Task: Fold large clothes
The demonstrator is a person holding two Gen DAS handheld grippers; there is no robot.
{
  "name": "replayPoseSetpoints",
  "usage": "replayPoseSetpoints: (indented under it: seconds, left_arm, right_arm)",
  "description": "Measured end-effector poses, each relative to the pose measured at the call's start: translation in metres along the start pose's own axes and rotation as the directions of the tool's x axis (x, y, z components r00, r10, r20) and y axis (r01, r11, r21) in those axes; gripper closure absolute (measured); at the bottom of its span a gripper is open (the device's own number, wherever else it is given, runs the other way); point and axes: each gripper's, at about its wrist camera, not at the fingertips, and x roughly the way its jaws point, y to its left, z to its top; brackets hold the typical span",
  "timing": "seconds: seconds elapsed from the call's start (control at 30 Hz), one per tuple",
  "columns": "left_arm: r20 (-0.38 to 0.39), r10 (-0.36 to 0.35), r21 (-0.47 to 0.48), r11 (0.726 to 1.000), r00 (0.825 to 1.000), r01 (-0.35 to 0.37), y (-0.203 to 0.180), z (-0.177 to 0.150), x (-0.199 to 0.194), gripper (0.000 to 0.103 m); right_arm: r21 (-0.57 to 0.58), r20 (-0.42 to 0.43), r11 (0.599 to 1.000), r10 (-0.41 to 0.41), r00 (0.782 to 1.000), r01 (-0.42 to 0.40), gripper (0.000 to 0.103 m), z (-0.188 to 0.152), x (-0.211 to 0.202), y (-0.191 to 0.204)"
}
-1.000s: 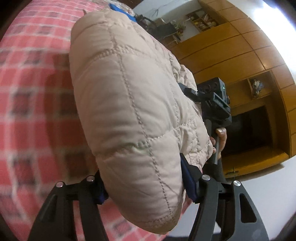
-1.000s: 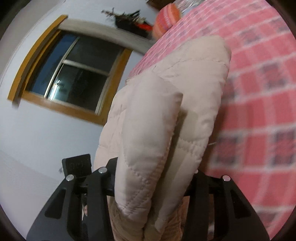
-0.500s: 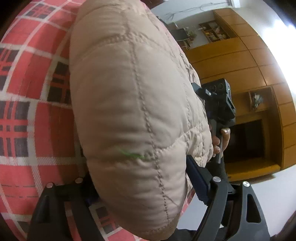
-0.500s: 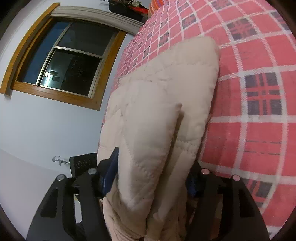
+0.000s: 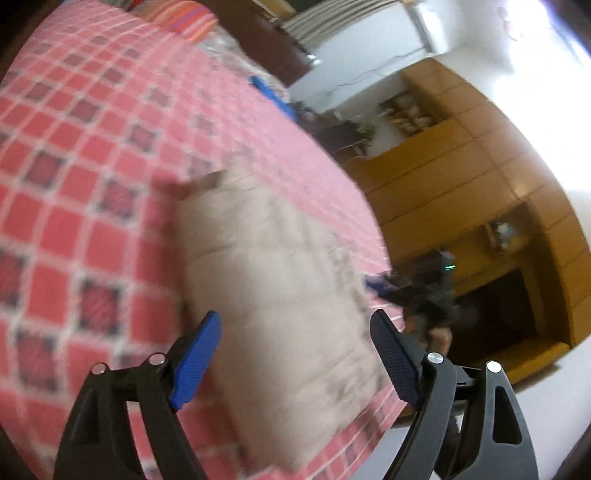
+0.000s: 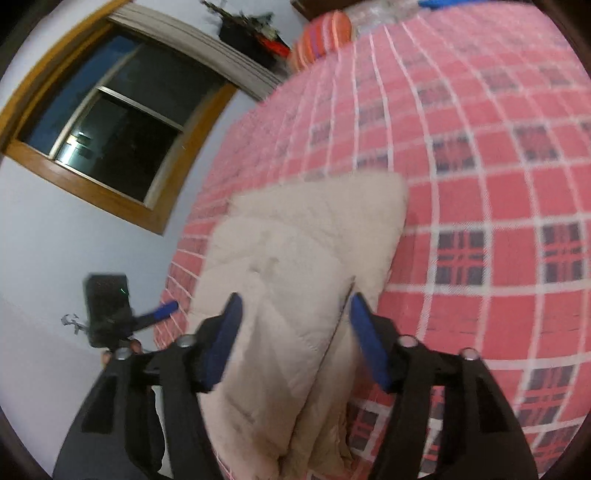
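A beige quilted jacket [image 5: 280, 295] lies folded in a thick bundle on the red checked bed cover [image 5: 74, 166], near the bed's edge. My left gripper [image 5: 295, 332] is open above the bundle, its blue pads [image 5: 195, 362] wide apart and off the cloth. In the right wrist view the same jacket [image 6: 295, 266] lies flat, and my right gripper [image 6: 293, 314] is open over its near end, with nothing between the pads. Each view shows the other gripper: the right one [image 5: 413, 291] past the jacket, the left one [image 6: 110, 306] beside the bed's edge.
The bed cover [image 6: 480, 147] stretches far beyond the jacket. A striped pillow [image 6: 321, 33] and a blue item [image 5: 269, 92] lie at the bed's far end. Wooden cabinets [image 5: 480, 184] stand to one side, a dark window [image 6: 110, 122] to the other.
Both grippers have let go of the jacket and opened. They have drawn back, and the bundle now rests on the bed.
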Motion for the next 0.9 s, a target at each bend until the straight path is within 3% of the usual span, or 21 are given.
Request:
replayPoseSetpoints:
  seconds: [0.03,0.1,0.13,0.23,0.37,0.43,0.57,0.63,0.73,0.83,0.9]
  left_arm:
    - [-0.011,-0.006,0.019,1.0,1.0,0.006,-0.003,0.007,0.016,0.02]
    - [-0.026,-0.027,0.008,1.0,0.999,0.027,-0.003,0.016,0.037,0.02]
    - [-0.029,-0.037,0.006,0.999,0.999,0.038,0.0,0.015,0.04,0.02]
    - [-0.041,-0.054,-0.011,0.998,0.998,0.054,0.015,0.017,0.055,0.02]
    - [-0.061,-0.052,-0.021,0.998,0.997,0.051,0.018,0.017,0.055,0.02]
    - [-0.049,-0.069,-0.001,0.998,0.996,0.069,0.01,0.018,0.043,0.02]
    - [-0.041,-0.032,0.055,0.998,0.999,0.035,-0.005,0.023,0.041,0.02]
    - [-0.071,-0.003,0.05,0.999,0.997,0.007,-0.003,0.028,0.053,0.02]
    - [-0.119,0.063,0.031,0.998,0.991,-0.06,0.012,0.032,0.078,0.021]
    - [-0.146,0.11,0.045,0.994,0.983,-0.104,0.017,0.033,0.091,0.025]
    - [-0.153,0.129,0.045,0.991,0.98,-0.123,0.012,0.032,0.086,0.026]
  right_arm:
    - [-0.004,-0.007,1.0,0.001,1.0,-0.001,0.063,0.0,0.005,0.0]
    - [-0.015,0.028,1.0,0.012,1.0,-0.011,0.088,-0.003,0.001,0.002]
    - [-0.019,0.055,1.0,0.009,0.998,-0.008,0.091,-0.007,-0.004,-0.002]
    - [0.017,0.086,0.999,-0.051,0.995,0.05,0.091,-0.011,0.004,-0.028]
    - [0.071,0.064,0.997,-0.015,0.998,0.01,0.088,-0.023,0.02,-0.051]
    - [0.039,0.095,0.999,-0.006,0.995,0.002,0.085,-0.025,0.003,-0.039]
    - [-0.114,0.178,0.988,-0.08,0.981,0.102,0.082,-0.04,-0.034,0.019]
    - [-0.195,0.145,0.977,-0.054,0.988,0.082,0.082,-0.054,-0.036,0.045]
    - [-0.317,0.07,0.932,-0.164,0.984,0.178,0.083,-0.076,-0.005,0.068]
    - [-0.302,0.025,0.922,-0.245,0.969,0.241,0.088,-0.083,0.02,0.041]
    - [-0.243,0.008,0.948,-0.211,0.977,0.207,0.093,-0.081,0.019,0.03]
